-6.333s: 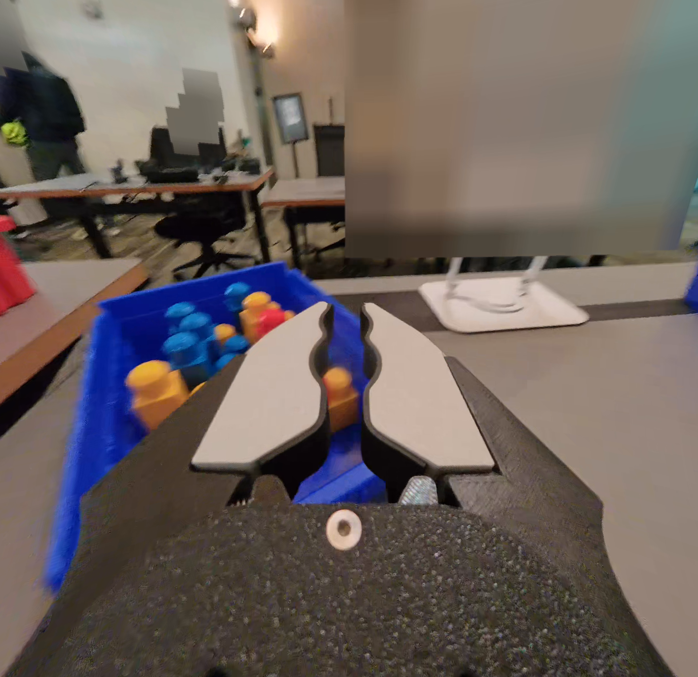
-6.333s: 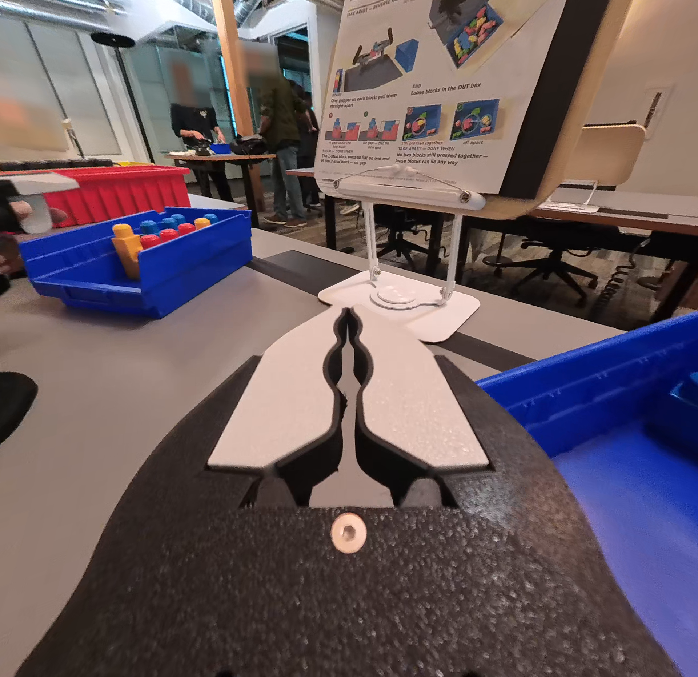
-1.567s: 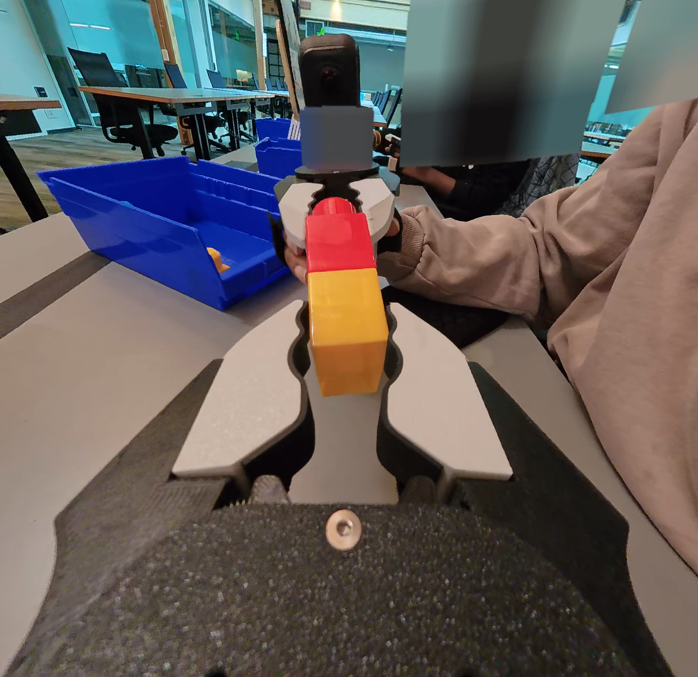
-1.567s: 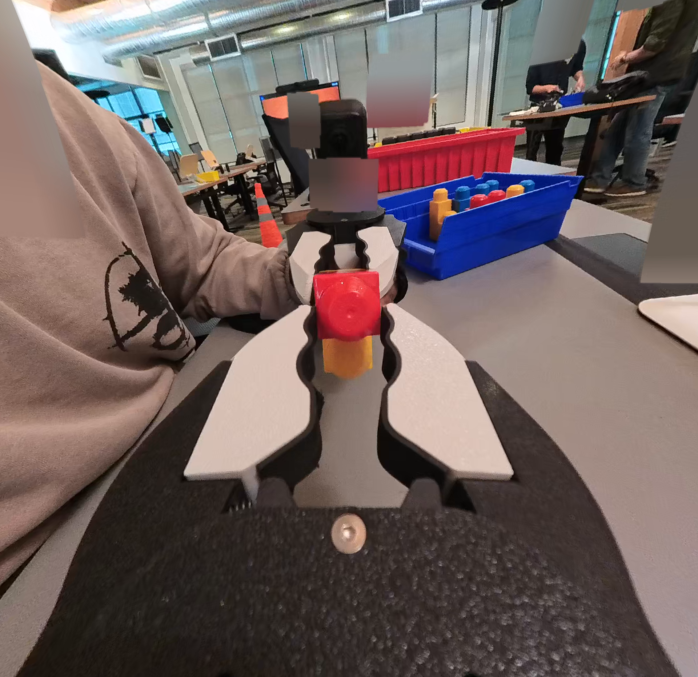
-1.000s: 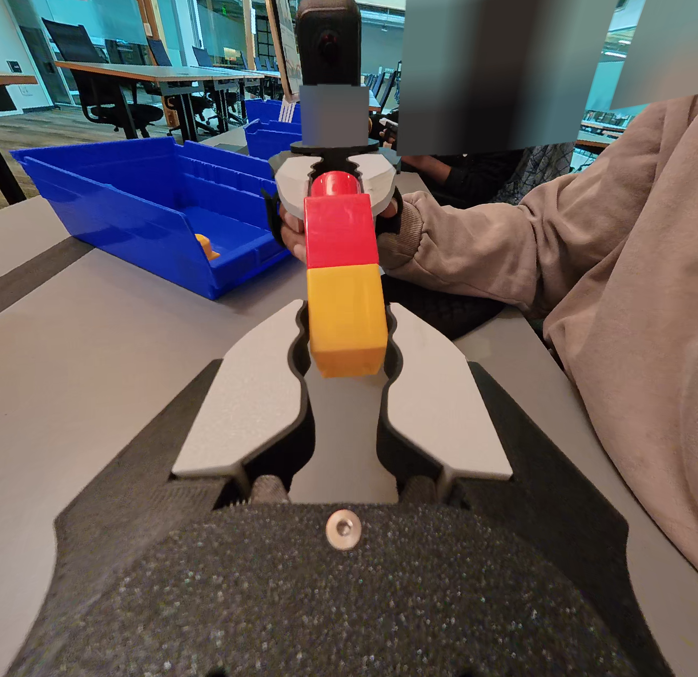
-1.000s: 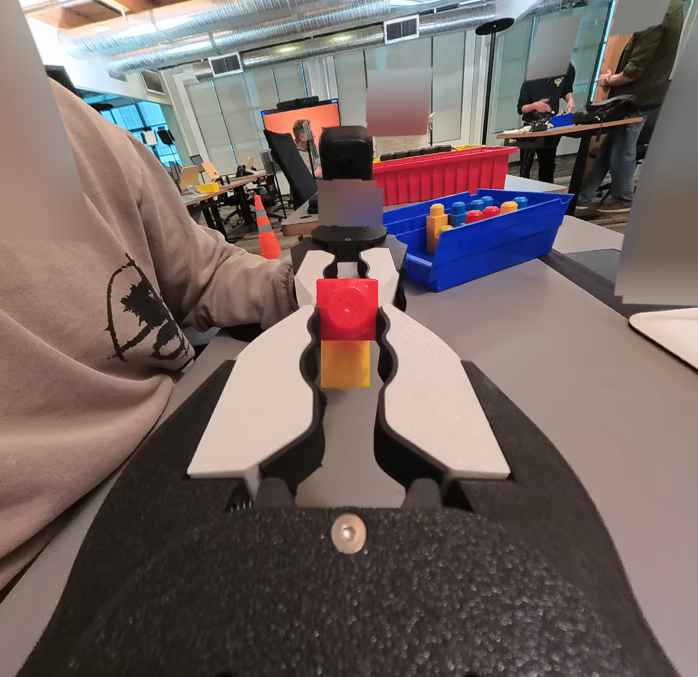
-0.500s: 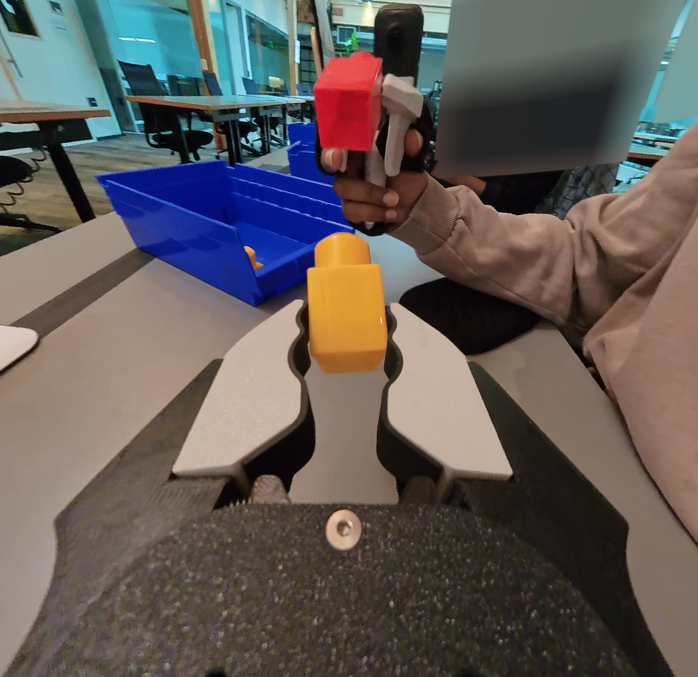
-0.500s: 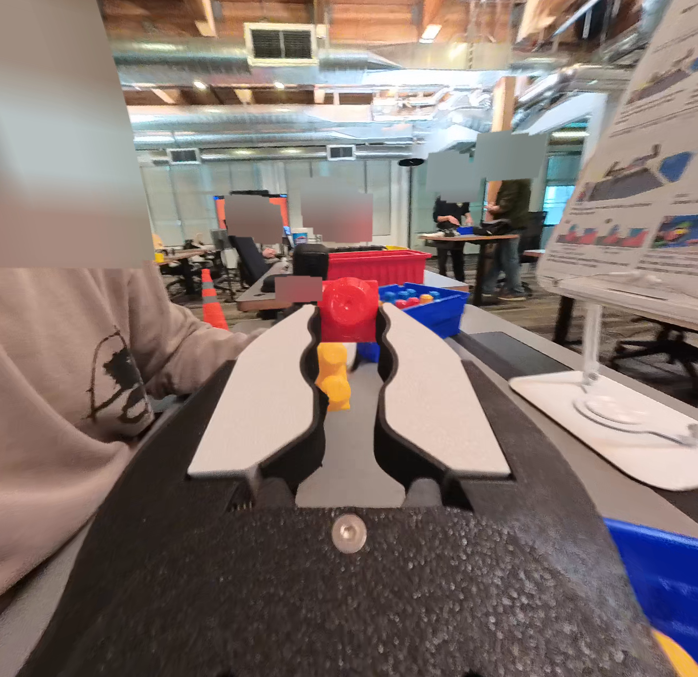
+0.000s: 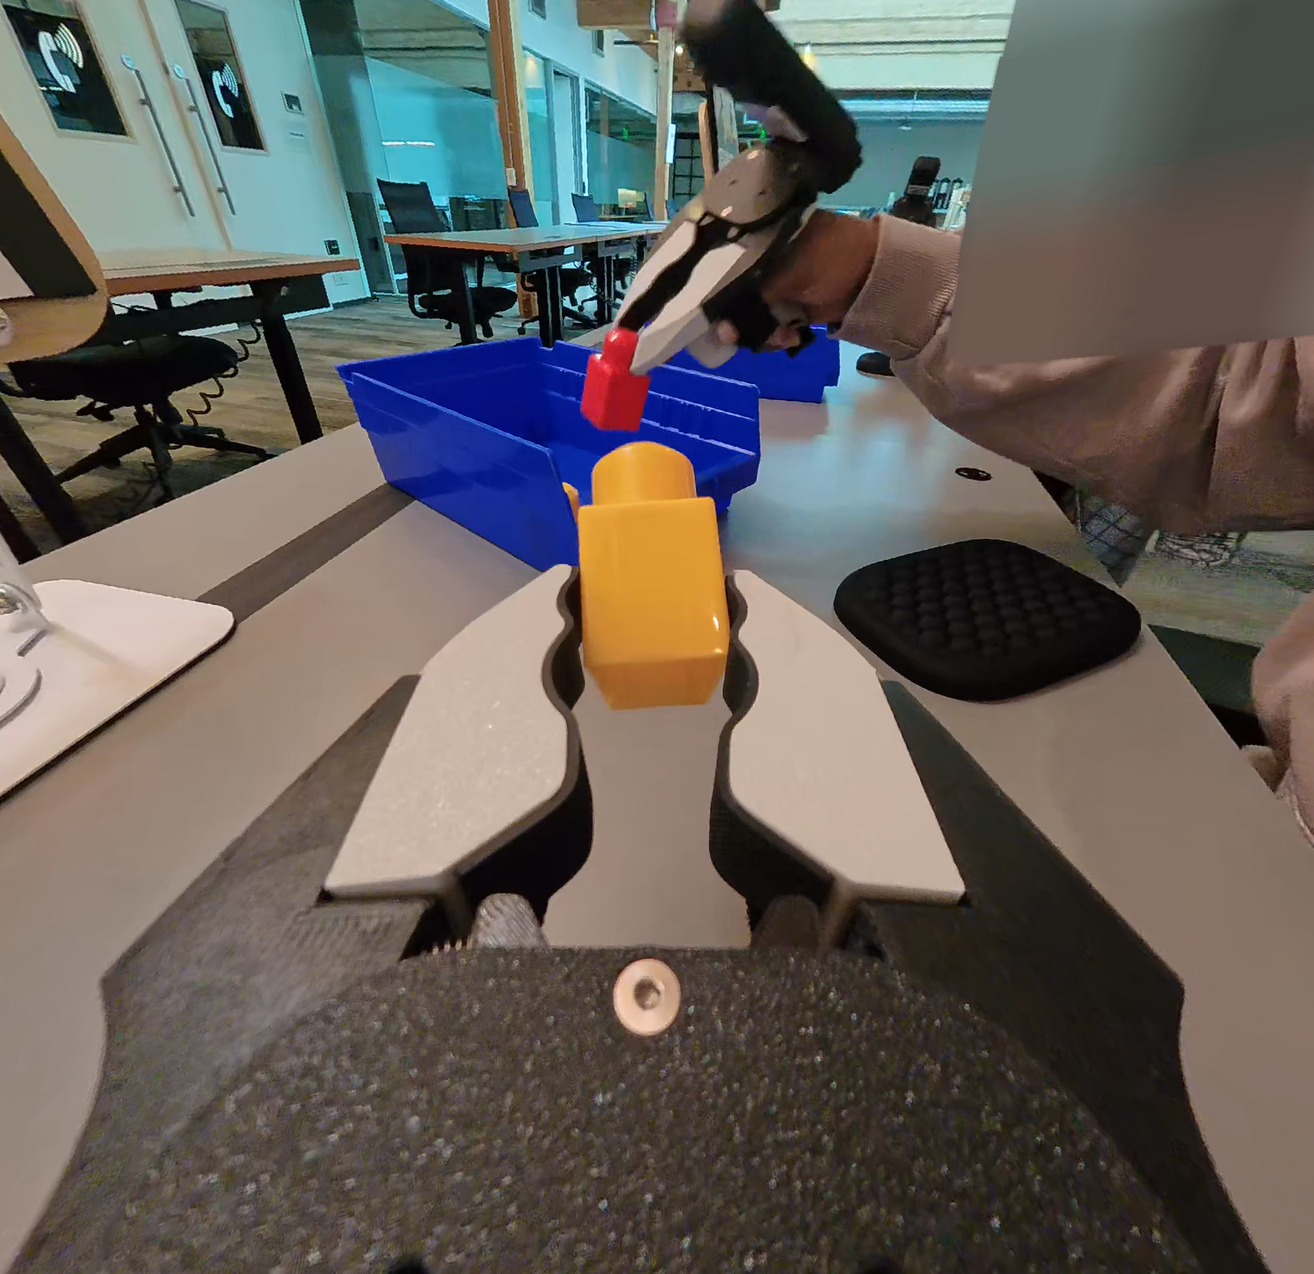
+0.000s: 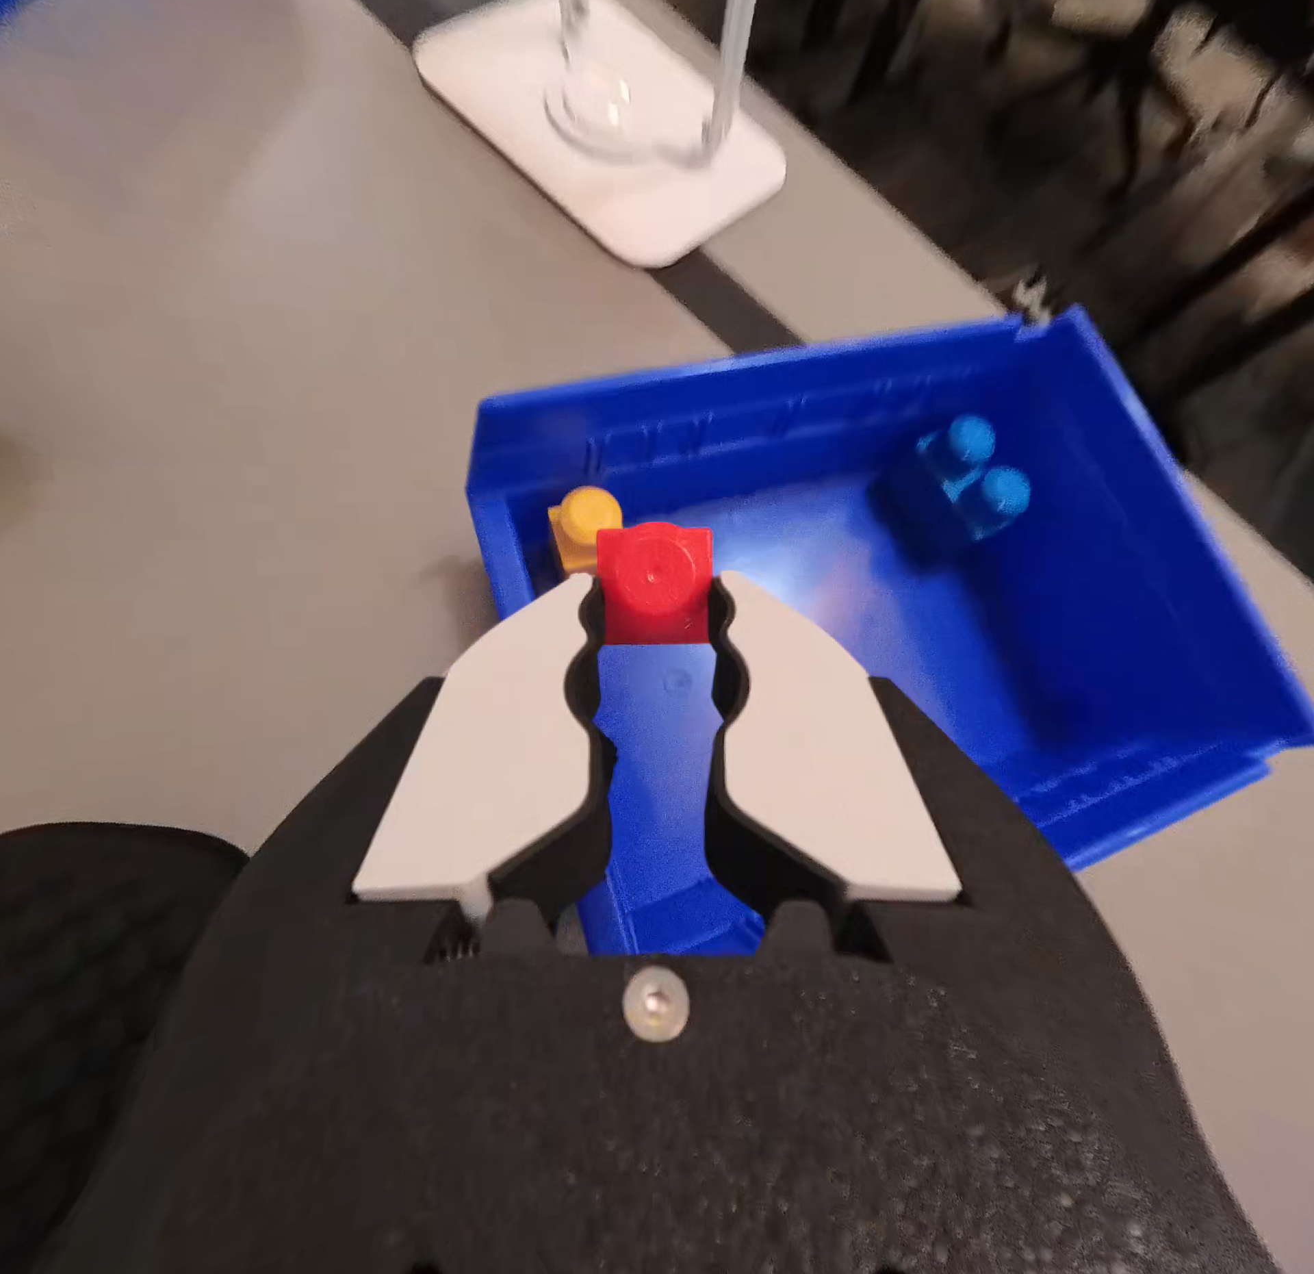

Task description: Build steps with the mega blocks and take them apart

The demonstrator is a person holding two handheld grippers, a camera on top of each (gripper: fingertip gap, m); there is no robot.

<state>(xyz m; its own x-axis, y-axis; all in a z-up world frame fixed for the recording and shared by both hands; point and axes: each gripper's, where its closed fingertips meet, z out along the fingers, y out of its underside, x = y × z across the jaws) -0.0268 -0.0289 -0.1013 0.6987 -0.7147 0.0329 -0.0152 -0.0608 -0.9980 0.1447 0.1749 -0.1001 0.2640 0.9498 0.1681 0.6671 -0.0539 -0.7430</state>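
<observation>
My left gripper (image 9: 648, 585) is shut on a yellow one-stud block (image 9: 650, 600), held above the grey table with its stud pointing away. My right gripper (image 10: 654, 585) is shut on a red one-stud block (image 10: 654, 589) and points down over the left end of a blue bin (image 10: 1138, 671). The left wrist view shows that right gripper (image 9: 633, 358) holding the red block (image 9: 613, 386) above the same bin (image 9: 462, 443). Inside the bin lie a yellow block (image 10: 579, 521) in the near-left corner and a blue two-stud block (image 10: 956, 486) at the far side.
A white stand base (image 10: 604, 123) sits on the table beyond the bin; it also shows at the left of the left wrist view (image 9: 92, 656). A black dotted pad (image 9: 985, 617) lies to the right. A person's beige sleeve (image 9: 1066, 415) reaches across. Another blue bin (image 9: 782, 372) stands behind. The left gripper's tips are roughly 25 cm from the right gripper's.
The red and yellow blocks, joined a second ago, have come apart. My right gripper has carried the red block over the blue bin and tilted down. My left gripper still holds the yellow block.
</observation>
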